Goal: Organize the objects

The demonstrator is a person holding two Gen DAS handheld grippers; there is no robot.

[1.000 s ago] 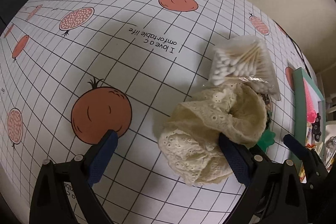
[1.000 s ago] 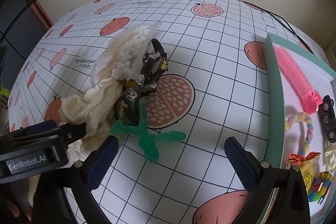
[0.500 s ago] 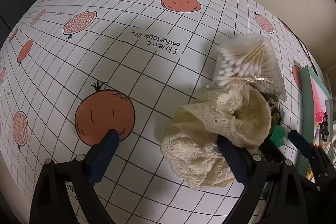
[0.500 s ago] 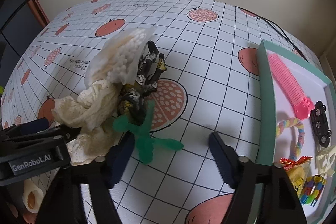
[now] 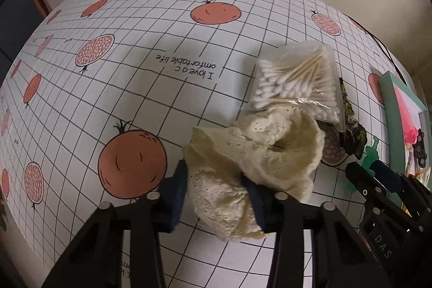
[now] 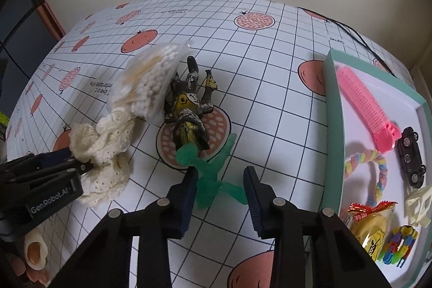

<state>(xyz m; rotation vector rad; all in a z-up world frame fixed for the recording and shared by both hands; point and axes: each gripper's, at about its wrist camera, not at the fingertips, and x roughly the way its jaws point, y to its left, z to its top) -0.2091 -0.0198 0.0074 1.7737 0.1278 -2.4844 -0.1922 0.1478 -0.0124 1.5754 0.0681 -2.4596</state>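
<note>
Nearest the left camera, the left tool has pinched shut on the cream eyelet-lace cloth, soft and crumpled on the desk. Nearest the right camera, the right tool, wider a second ago, now brackets the translucent green rubbery figure without clamping. Farther lie a dark, yellow-marked action figure and a crinkly bag of cotton swabs. At far right, the teal-rimmed tray; bare gridded cloth lies beyond.

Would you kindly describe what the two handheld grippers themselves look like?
Both are matte black plastic. The left gripper and right gripper each have two angular black arms with silver pivot screws and ribbed dark blue finger pads. The left one's body carries white "GenRobot.AI" lettering. No sleeves or cables show.
</note>
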